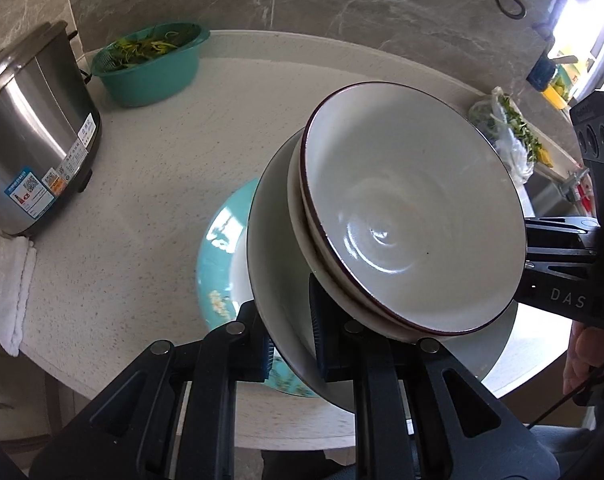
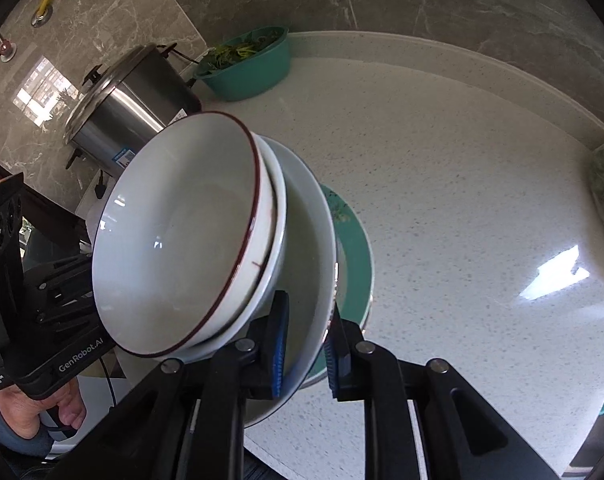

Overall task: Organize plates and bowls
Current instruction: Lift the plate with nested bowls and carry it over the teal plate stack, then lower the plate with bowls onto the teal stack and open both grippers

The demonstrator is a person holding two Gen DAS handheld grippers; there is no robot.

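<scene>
Both tongs clenched on the same stack, opposite rims. Left tongs [image 1: 291, 344] pinch the near edge of the wide white plate [image 1: 277, 280]; right tongs [image 2: 306, 344] pinch its far side, pads either side of the rim. Two bowls [image 1: 414, 208] nest on that plate, the top one with a dark red rim. A teal plate [image 1: 217, 248] sits under the white one — it looks part of the stack, but I can't tell whether my pads catch it too or whether it's resting on the counter.

The stack is over the middle of the counter [image 1: 141, 208], tilted in both views, so the bowls lean to one side.

How I'd carry this well:
- Keep both hands at matched height and pace — any difference tips the plate and the bowls slide.
- Level the plate before moving further; the bowls are loose, only gravity keeps them seated.
- Hold the squeeze steady; glazed rims are slick and the pads bite on a thin edge.
- Set down flat, one rim touching first is fine, then let go with both hands together.

Surroundings: pale speckled stone counter with a raised back lip and a grey marble wall behind. A steel cooker [image 1: 29, 152] stands at the left, a teal basin [image 1: 149, 68] of greens beside it, a white cloth [image 1: 5, 288] at the edge. A bag of greens [image 1: 506, 128] lies to the right. Plenty of bare counter between them for the set-down.
</scene>
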